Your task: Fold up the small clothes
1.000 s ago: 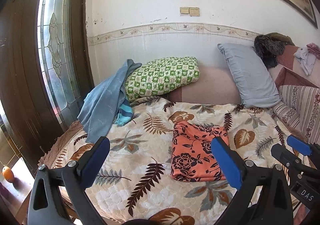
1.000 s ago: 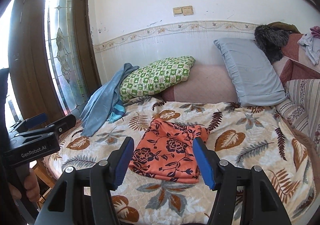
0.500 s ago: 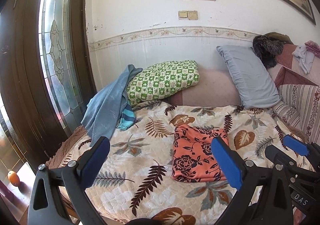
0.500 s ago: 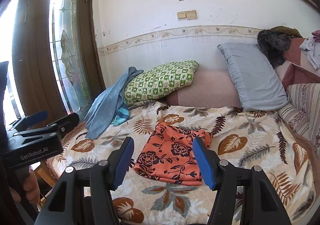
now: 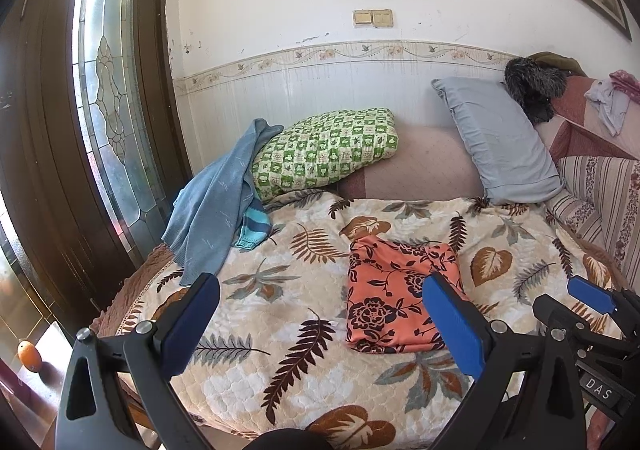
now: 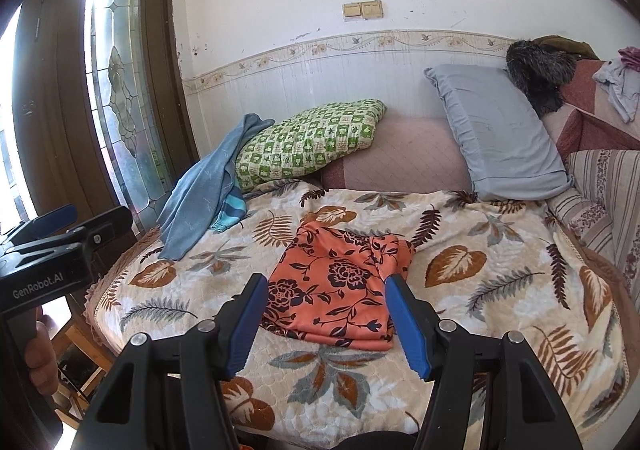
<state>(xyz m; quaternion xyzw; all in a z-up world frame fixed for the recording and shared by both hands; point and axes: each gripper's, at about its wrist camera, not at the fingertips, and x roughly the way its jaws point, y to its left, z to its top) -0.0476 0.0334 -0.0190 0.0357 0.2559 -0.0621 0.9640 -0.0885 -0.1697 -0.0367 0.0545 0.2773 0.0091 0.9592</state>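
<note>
An orange garment with dark flowers (image 5: 394, 296) lies folded flat on the leaf-patterned blanket (image 5: 280, 290); it also shows in the right wrist view (image 6: 340, 286). My left gripper (image 5: 320, 326) is open and empty, held back above the bed's near edge, left of the garment. My right gripper (image 6: 326, 324) is open and empty, held back in front of the garment's near edge, not touching it. Each gripper shows at the side of the other's view: the right one (image 5: 588, 302) and the left one (image 6: 60, 226).
A blue cloth (image 5: 216, 209) hangs over a green checked pillow (image 5: 324, 149) at the back left. A grey pillow (image 5: 500, 137) leans at the back right, with a dark furry item (image 5: 532, 81) and striped cushions (image 5: 600, 185) beyond. A wooden door (image 5: 60, 129) stands to the left.
Both grippers have drawn back and risen a little from the bed. The folded garment has not moved. Both grippers have stayed open.
</note>
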